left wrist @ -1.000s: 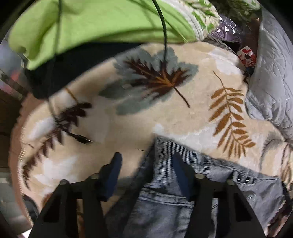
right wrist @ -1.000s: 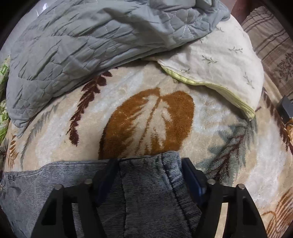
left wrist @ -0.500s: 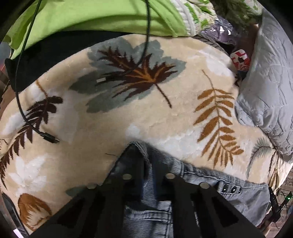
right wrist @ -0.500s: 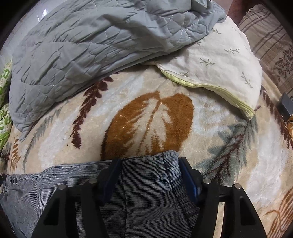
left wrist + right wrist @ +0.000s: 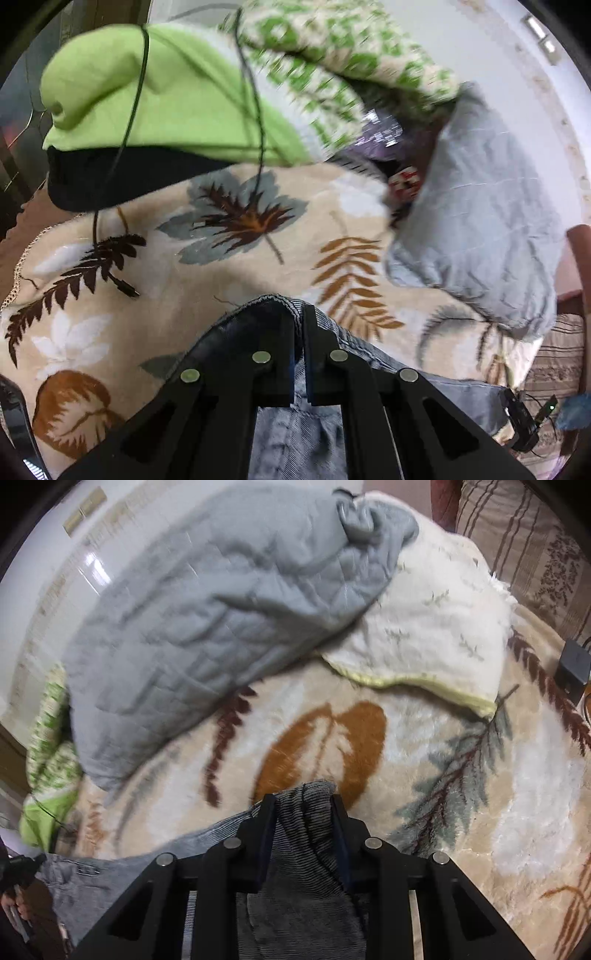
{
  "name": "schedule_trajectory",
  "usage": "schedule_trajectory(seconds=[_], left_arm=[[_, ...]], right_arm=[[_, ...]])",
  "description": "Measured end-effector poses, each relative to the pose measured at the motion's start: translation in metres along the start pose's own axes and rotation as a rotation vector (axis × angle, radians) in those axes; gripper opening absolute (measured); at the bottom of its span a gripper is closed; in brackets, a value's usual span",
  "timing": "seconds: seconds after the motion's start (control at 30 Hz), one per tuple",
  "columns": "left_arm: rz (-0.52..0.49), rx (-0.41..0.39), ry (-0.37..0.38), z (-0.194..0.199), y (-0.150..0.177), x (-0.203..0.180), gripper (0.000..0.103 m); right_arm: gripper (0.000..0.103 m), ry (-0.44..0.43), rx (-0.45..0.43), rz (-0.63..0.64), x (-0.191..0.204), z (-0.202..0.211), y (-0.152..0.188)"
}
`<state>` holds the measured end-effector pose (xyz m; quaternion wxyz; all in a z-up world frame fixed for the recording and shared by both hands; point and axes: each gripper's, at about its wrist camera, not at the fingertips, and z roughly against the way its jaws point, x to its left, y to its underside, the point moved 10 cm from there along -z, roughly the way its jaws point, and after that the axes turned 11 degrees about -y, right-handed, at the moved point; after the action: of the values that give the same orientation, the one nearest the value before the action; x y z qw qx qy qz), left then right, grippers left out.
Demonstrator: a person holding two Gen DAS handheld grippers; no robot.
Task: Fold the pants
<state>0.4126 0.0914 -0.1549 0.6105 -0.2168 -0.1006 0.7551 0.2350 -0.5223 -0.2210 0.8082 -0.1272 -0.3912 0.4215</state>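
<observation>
On the leaf-print blanket (image 5: 229, 266), our left gripper (image 5: 299, 317) and right gripper (image 5: 303, 805) have just clamped jaws onto the pants (image 5: 306, 849) — waistband lifting, fold underway.

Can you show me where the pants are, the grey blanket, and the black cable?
pants (image 5: 303, 834), right wrist view, striped cloth between the fingers
grey blanket (image 5: 207, 627), right wrist view, middle of the quilted heap
black cable (image 5: 127, 290), left wrist view, its plug end on the leaf rug
</observation>
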Motion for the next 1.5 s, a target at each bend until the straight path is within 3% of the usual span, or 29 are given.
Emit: schedule_trajectory(seconds=[0.2,0.3,0.43,0.53,0.67,0.73,0.8,0.83,0.97,1.03,1.13,1.23,1.33,1.43,1.5], left_arm=[[-0.011,-0.082,0.093,0.069,0.018,0.002,0.003],[0.001,-0.106,0.135,0.098,0.032,0.018,0.003],[0.016,-0.116,0.186,0.125,0.06,0.044,0.003],[-0.014,-0.106,0.169,0.137,0.096,0.062,0.003],[0.0,-0.092,0.19,0.142,0.126,0.068,0.003],[-0.008,-0.108,0.203,0.148,0.137,0.065,0.003],[-0.028,-0.133,0.201,0.154,0.146,0.059,0.003],[-0.034,-0.142,0.205,0.156,0.148,0.057,0.003],[-0.042,-0.155,0.211,0.158,0.153,0.051,0.003],[-0.032,-0.163,0.216,0.159,0.151,0.053,0.003],[-0.015,-0.171,0.204,0.159,0.148,0.06,0.003],[-0.009,-0.171,0.19,0.158,0.146,0.065,0.003],[-0.01,-0.174,0.177,0.158,0.144,0.065,0.003],[-0.011,-0.179,0.171,0.159,0.142,0.066,0.003],[-0.004,-0.189,0.163,0.162,0.141,0.069,0.003]], right_arm=[[0.029,-0.094,-0.082,-0.018,0.024,0.042,-0.006],[0.023,-0.137,-0.153,-0.019,0.035,0.075,-0.007],[0.023,-0.19,-0.21,-0.007,0.044,0.128,0.01],[0.023,-0.172,-0.17,0.006,0.039,0.14,0.029],[0.025,-0.166,-0.104,-0.044,0.026,0.126,0.039],[0.03,-0.168,-0.054,-0.056,0.028,0.108,0.037],[0.055,-0.132,-0.018,-0.04,0.028,0.089,0.033],[0.076,-0.123,-0.006,-0.04,0.028,0.079,0.03],[0.079,-0.087,-0.006,-0.018,0.028,0.04,0.007],[0.079,-0.045,0.035,0.015,0.03,0.012,-0.005],[0.078,-0.002,0.119,0.036,0.029,-0.032,-0.017],[0.071,0.056,0.167,0.059,0.018,-0.063,-0.023],[0.048,0.041,0.218,0.023,0.006,-0.082,-0.016],[0.025,0.043,0.231,0.083,0.012,-0.077,-0.007],[0.018,0.019,0.191,0.073,0.017,-0.062,-0.009]])
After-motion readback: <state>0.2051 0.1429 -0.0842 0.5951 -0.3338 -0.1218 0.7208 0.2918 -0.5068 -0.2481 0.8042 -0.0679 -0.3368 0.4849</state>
